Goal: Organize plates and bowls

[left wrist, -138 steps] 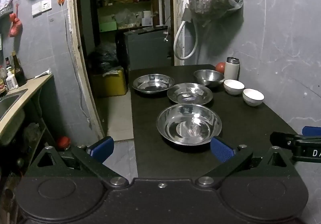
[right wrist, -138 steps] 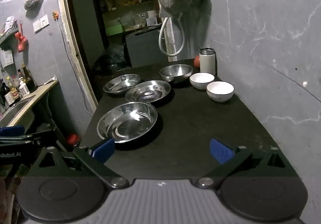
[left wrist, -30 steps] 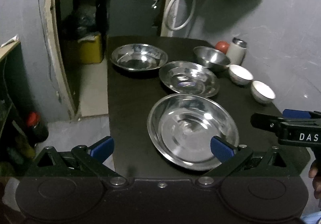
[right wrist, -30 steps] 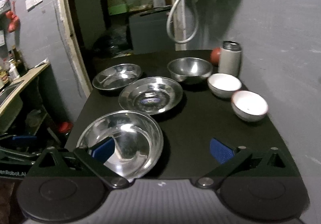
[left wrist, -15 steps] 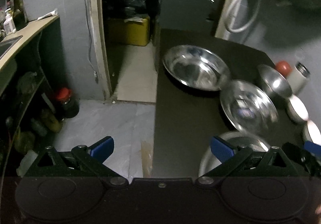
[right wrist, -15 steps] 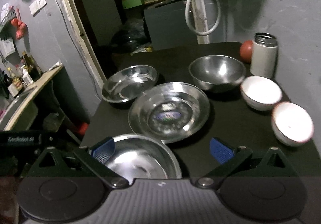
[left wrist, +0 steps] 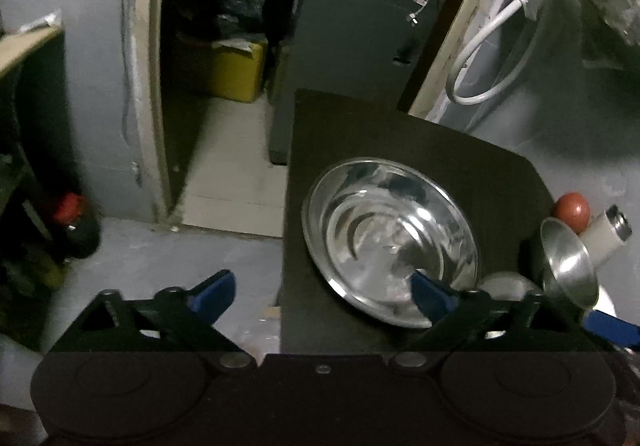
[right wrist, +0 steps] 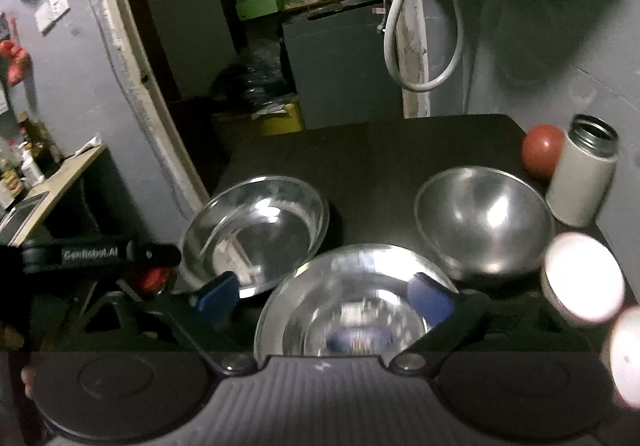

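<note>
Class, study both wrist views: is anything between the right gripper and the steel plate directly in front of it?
Nothing visible stands in the way. The right gripper is open, and the nearest steel plate lies directly ahead between its fingers. The far steel plate lies to its left and the deep steel bowl to its right, both behind it.

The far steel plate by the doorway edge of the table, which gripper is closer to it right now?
Left. The left gripper has one finger over the far steel plate, jaws open. The right gripper straddles the middle plate, just short of it.
</note>
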### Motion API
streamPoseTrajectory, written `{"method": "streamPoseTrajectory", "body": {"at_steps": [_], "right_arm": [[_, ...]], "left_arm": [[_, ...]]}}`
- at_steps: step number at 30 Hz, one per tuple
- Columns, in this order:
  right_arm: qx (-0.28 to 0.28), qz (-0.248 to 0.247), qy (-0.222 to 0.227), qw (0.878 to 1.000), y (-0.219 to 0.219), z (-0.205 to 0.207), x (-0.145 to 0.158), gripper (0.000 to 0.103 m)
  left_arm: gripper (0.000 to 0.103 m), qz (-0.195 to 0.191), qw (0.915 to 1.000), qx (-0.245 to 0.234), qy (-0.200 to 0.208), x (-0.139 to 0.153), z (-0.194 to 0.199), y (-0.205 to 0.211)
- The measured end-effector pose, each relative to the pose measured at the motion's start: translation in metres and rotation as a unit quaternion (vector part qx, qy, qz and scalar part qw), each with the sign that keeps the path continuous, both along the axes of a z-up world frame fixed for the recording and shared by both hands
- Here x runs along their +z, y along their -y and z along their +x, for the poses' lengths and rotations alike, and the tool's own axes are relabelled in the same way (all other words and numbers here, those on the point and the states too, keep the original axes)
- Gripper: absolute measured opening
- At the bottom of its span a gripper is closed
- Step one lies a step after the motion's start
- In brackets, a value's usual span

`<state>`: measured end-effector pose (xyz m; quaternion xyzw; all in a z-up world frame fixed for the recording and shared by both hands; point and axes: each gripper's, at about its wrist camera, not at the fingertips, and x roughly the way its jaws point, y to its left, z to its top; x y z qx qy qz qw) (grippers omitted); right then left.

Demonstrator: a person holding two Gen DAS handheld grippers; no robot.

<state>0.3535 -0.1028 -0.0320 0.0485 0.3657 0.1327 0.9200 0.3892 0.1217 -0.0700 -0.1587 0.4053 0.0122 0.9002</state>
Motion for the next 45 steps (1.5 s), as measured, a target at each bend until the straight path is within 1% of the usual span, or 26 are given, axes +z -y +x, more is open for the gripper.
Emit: {"method": "streamPoseTrajectory", "body": {"at_steps": [2, 4, 5, 6, 7, 8, 9, 10, 12, 14, 16, 18, 20, 21, 23, 24, 25, 28, 31, 35, 40, 45], "right_arm": [[-0.004, -0.006, -0.001, 1.000, -0.006, 0.018, -0.004, 0.086], [-0.003, -0.010, -0.003, 1.000, -0.012, 0.036, -0.010, 0.082], [-0.004, -0.011, -0.007, 1.000, -0.015, 0.043, -0.014, 0.081], [-0.003, -0.010, -0.012, 1.000, -0.018, 0.052, -0.018, 0.076], [-0.003, -0.010, -0.015, 1.000, -0.020, 0.058, -0.021, 0.072], [-0.002, -0.010, -0.018, 1.000, -0.021, 0.064, -0.024, 0.066], [-0.002, -0.011, -0.021, 1.000, -0.023, 0.070, -0.027, 0.064], [-0.003, -0.014, -0.025, 1.000, -0.025, 0.076, -0.031, 0.059], [-0.003, -0.016, -0.028, 0.999, -0.028, 0.085, -0.035, 0.053], [-0.002, -0.016, -0.030, 0.999, -0.031, 0.093, -0.038, 0.046], [0.001, -0.018, -0.033, 0.999, -0.033, 0.100, -0.041, 0.041], [0.004, -0.018, -0.037, 0.999, -0.035, 0.105, -0.044, 0.037], [0.006, -0.016, -0.043, 0.999, -0.036, 0.110, -0.047, 0.031], [0.006, -0.015, -0.047, 0.999, -0.037, 0.112, -0.050, 0.029], [0.008, -0.013, -0.053, 0.998, -0.037, 0.116, -0.053, 0.023], [0.010, -0.011, -0.056, 0.998, -0.038, 0.117, -0.055, 0.021], [0.011, -0.012, -0.057, 0.998, -0.039, 0.117, -0.056, 0.020], [0.008, -0.018, -0.054, 0.998, -0.039, 0.117, -0.058, 0.012], [0.009, -0.012, -0.055, 0.998, -0.037, 0.116, -0.058, 0.011], [0.017, -0.001, -0.043, 0.999, -0.035, 0.109, -0.052, 0.011], [0.021, 0.015, -0.027, 0.999, -0.029, 0.095, -0.036, 0.011], [0.020, 0.039, -0.019, 0.999, -0.015, 0.073, -0.019, 0.011]], "left_arm": [[0.084, -0.013, 0.9999, -0.003, -0.007, -0.005, 0.012, 0.000], [0.079, -0.022, 0.9997, -0.004, -0.010, -0.010, 0.021, 0.000], [0.075, -0.026, 0.9996, -0.006, -0.012, -0.012, 0.026, -0.001], [0.070, -0.029, 0.9995, -0.008, -0.012, -0.014, 0.029, -0.002], [0.067, -0.031, 0.9994, -0.010, -0.013, -0.017, 0.032, -0.002], [0.062, -0.032, 0.9993, -0.013, -0.014, -0.019, 0.035, -0.001], [0.056, -0.032, 0.9993, -0.014, -0.016, -0.022, 0.039, -0.002], [0.053, -0.032, 0.9992, -0.015, -0.018, -0.024, 0.041, -0.004], [0.045, -0.036, 0.9990, -0.015, -0.021, -0.027, 0.048, -0.005], [0.039, -0.041, 0.9988, -0.011, -0.024, -0.031, 0.052, -0.008], [0.034, -0.044, 0.9987, -0.007, -0.027, -0.033, 0.056, -0.010], [0.027, -0.041, 0.9988, -0.005, -0.028, -0.035, 0.057, -0.011], [0.024, -0.040, 0.9988, -0.003, -0.029, -0.037, 0.059, -0.011], [0.021, -0.040, 0.9988, -0.003, -0.030, -0.037, 0.059, -0.012], [0.015, -0.034, 0.9989, -0.001, -0.031, -0.037, 0.061, -0.012], [0.013, -0.032, 0.9990, -0.001, -0.031, -0.037, 0.061, -0.012], [0.012, -0.031, 0.9991, -0.001, -0.030, -0.038, 0.061, -0.012], [0.011, -0.024, 0.9994, 0.001, -0.027, -0.037, 0.060, -0.011], [0.010, -0.020, 0.9995, 0.002, -0.025, -0.036, 0.060, -0.011], [0.010, -0.014, 0.9997, 0.005, -0.017, -0.030, 0.056, -0.013], [0.010, -0.005, 1.0000, -0.003, 0.001, -0.012, 0.042, -0.011], [0.010, -0.002, 0.9999, -0.011, 0.005, 0.004, 0.020, -0.005]]}}
